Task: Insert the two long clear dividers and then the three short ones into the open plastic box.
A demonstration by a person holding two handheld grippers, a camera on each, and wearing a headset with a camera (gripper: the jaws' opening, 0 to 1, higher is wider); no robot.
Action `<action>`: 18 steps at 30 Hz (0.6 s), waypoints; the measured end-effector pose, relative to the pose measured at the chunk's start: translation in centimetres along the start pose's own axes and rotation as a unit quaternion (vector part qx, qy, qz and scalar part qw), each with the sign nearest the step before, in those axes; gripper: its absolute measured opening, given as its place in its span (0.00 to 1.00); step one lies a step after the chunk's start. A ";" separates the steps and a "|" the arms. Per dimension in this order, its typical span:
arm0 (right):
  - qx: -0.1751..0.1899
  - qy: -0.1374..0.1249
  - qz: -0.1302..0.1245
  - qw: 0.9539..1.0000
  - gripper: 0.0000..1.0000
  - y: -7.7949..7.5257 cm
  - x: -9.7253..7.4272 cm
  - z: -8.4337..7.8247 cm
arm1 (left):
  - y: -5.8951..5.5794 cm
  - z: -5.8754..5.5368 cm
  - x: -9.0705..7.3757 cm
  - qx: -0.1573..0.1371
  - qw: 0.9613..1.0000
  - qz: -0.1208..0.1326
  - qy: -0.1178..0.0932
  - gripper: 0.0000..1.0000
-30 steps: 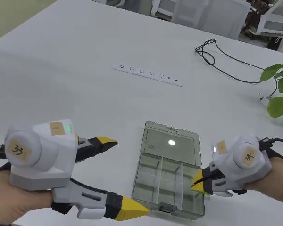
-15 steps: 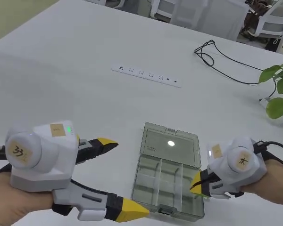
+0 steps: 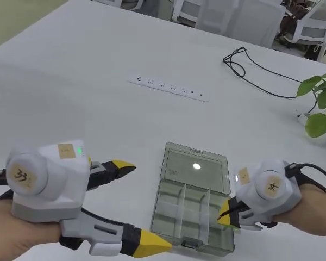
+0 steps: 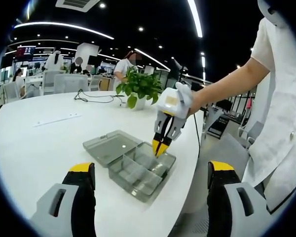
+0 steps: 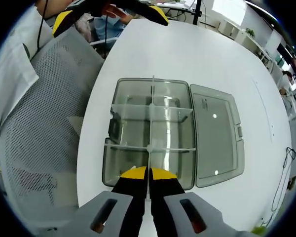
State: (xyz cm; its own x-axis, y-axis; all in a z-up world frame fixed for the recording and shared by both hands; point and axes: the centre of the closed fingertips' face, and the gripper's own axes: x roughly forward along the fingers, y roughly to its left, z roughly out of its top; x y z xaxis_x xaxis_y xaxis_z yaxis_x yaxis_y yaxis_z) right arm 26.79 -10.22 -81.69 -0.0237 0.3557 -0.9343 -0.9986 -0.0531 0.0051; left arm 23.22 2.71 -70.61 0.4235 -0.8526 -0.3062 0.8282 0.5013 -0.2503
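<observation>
The open clear plastic box point(image 3: 168, 220) lies on the white table, its lid point(image 3: 195, 166) folded flat behind it. Clear dividers point(image 3: 183, 202) stand inside the tray. My right gripper point(image 3: 225, 213) hovers at the tray's right edge, shut on a thin clear divider point(image 5: 151, 123). In the right gripper view that divider runs edge-on across the tray point(image 5: 128, 168), over two crosswise dividers point(image 5: 172, 106). My left gripper point(image 3: 138, 205) is wide open and holds nothing, just left of the box. In the left gripper view the right gripper point(image 4: 160, 147) points down into the box point(image 4: 119, 174).
A white power strip point(image 3: 168, 88) lies farther back on the table. A black cable point(image 3: 255, 68) loops at the back right, beside a green plant point(image 3: 318, 103). The box sits close to the table's near edge point(image 4: 185, 187). Chairs point(image 3: 206, 13) stand behind the table.
My right gripper has shifted slightly left and toward me over the tray, still holding the divider. The left gripper has stayed put.
</observation>
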 end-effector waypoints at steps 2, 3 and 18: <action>0.000 0.001 0.000 1.000 0.02 0.0 0.0 0.0 | 0.0 0.0 0.0 0.000 1.000 0.000 0.000 0.97; 0.000 0.001 -0.001 1.000 0.02 0.0 0.0 0.0 | 0.0 0.0 0.0 0.000 1.000 -0.001 -0.001 0.97; 0.003 0.007 -0.005 1.000 0.02 0.0 0.4 -0.2 | -0.2 0.5 0.3 0.008 1.000 -0.007 0.000 0.97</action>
State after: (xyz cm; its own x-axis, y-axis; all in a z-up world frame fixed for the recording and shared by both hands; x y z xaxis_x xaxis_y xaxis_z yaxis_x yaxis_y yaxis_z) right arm 26.83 -10.21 -82.16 -0.0130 0.3433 -0.9391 -0.9991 -0.0434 -0.0020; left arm 23.36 2.26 -70.19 0.4116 -0.8597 -0.3024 0.8404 0.4865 -0.2391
